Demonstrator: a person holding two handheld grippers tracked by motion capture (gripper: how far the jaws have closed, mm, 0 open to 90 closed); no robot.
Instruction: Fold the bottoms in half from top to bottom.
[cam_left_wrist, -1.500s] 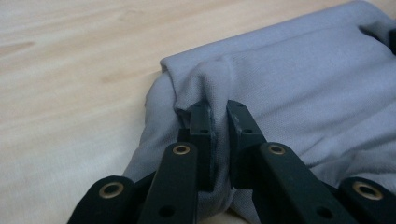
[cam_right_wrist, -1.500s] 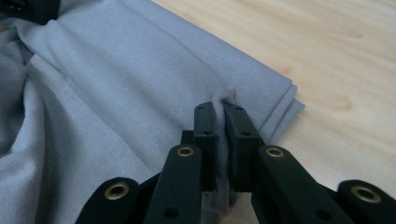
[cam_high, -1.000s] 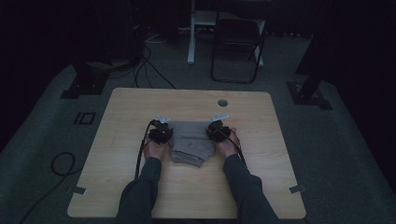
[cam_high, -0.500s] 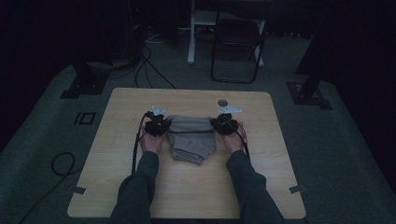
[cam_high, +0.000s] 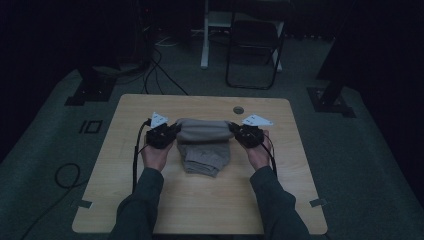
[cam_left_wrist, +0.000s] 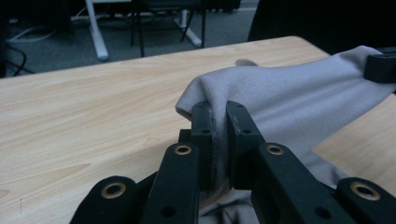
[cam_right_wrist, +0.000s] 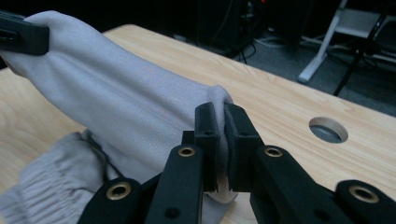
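Observation:
A grey cloth garment (cam_high: 204, 142) hangs between both grippers over the middle of the wooden table (cam_high: 200, 200). My left gripper (cam_high: 167, 134) is shut on its left corner, and the right gripper (cam_high: 239, 133) is shut on its right corner. The top edge is stretched level between them while the lower part still rests folded on the table. In the left gripper view the jaws (cam_left_wrist: 219, 126) pinch a fold of the cloth (cam_left_wrist: 289, 102). In the right gripper view the jaws (cam_right_wrist: 220, 135) clamp the cloth (cam_right_wrist: 116, 98), whose ribbed part (cam_right_wrist: 42, 186) lies below.
A round cable hole (cam_high: 238, 109) sits near the table's far edge, seen close in the right gripper view as the hole (cam_right_wrist: 328, 129). A dark chair (cam_high: 254, 45) and a white desk leg (cam_high: 205, 35) stand beyond the table. Cables lie on the floor at left.
Both hands have risen and moved away from the person, lifting the cloth's top edge off the table and stretching it between the grippers.

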